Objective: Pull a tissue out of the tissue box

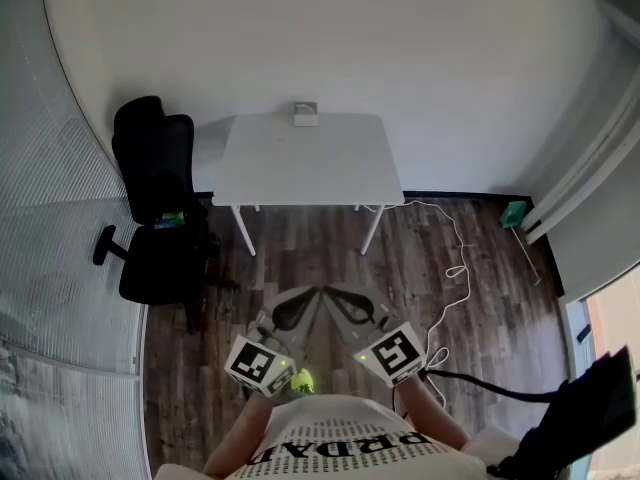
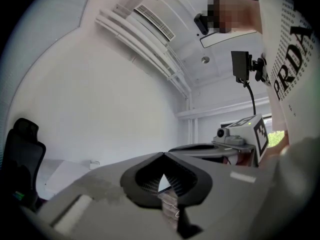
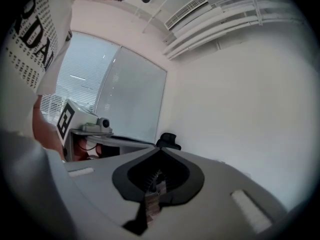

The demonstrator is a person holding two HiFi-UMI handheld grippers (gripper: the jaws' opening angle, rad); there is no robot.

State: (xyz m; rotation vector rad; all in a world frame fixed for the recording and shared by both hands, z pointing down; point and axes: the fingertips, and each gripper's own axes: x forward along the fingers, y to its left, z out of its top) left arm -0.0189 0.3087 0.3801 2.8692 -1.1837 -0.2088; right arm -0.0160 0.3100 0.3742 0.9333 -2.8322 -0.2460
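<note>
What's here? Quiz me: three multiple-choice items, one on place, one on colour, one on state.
1. Where is the tissue box? A on a shelf; B at the table's far edge, by the wall; C in a basket.
2. What colour is the office chair? A white; B red; C black.
3. How do the right gripper's jaws stand? A shut, empty; B wide apart; C shut on a tissue.
Answers: B, the head view shows it at the table's back edge; C, it is dark all over; A, the tips meet with nothing between.
</note>
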